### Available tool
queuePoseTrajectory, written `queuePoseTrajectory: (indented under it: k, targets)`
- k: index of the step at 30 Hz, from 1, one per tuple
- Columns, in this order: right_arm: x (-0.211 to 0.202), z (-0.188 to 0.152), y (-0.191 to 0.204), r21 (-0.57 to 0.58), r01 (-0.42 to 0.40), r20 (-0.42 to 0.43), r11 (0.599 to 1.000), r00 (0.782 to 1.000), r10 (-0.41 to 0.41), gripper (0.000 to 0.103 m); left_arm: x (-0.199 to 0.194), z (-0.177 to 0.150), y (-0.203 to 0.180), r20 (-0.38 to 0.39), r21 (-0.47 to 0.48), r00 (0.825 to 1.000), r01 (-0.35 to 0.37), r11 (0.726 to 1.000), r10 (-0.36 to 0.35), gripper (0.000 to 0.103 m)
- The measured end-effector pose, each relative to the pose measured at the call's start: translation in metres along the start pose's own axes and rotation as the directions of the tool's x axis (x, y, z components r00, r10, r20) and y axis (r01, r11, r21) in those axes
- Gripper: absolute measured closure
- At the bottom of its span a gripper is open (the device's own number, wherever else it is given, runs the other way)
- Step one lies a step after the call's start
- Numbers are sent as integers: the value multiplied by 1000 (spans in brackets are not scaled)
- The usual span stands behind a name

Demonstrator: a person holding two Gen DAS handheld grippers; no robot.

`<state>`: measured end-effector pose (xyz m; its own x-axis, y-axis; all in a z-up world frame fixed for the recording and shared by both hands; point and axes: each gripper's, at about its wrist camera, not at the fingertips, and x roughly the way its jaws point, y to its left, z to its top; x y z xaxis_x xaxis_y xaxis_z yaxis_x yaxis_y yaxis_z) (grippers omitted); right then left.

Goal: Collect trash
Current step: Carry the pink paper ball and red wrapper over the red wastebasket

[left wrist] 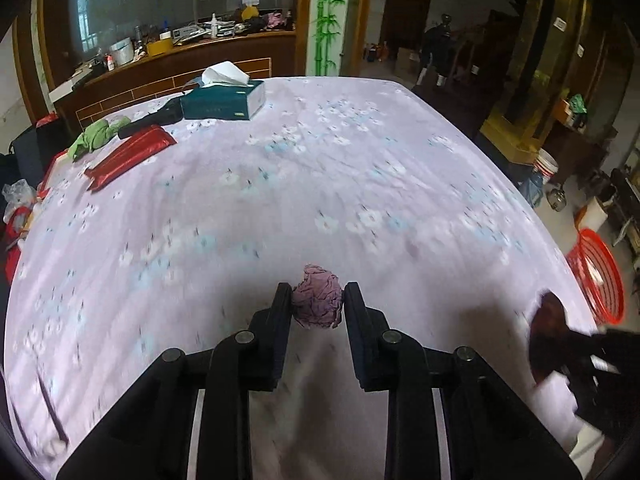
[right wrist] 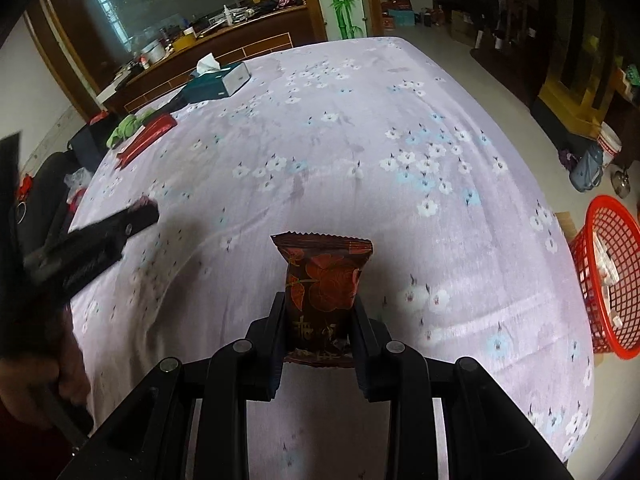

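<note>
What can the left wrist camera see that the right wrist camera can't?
Only the left wrist view shows the crumpled purple paper ball up close, pinched in the left gripper.

Only the right wrist view shows the dark red flower-printed snack wrapper clearly, clamped in the right gripper, and the scraps inside the red mesh plastic basket; here the ball is mostly hidden.

Both show the lilac flowered tablecloth, the teal tissue box, the shiny red packet, the green cloth and the basket.

Floral lilac tablecloth (left wrist: 320, 168); tissue box (left wrist: 224, 98), red pouch (left wrist: 130, 156), green cloth (left wrist: 98, 136)
</note>
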<state>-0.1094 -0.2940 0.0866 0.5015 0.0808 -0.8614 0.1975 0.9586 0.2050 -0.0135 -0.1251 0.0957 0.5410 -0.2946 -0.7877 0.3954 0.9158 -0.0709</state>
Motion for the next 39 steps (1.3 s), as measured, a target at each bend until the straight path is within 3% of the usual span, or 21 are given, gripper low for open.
queuePoseTrajectory:
  k: [10,25,39]
  targets:
    - [-29,-36,-36,35,-1,0,999,1000,1,73,-39,-44,-62,14,65,1000,-4,998,3,78]
    - [-71,-41,-81,62,95,72,994,992,-100,73,-49,-28,-139,67,198,995,57,979,-71,78]
    - [-91,-47,-113,119,132,109,984,983,-145,73,-51,-24,-180,78,271,990,93,958,-118,78]
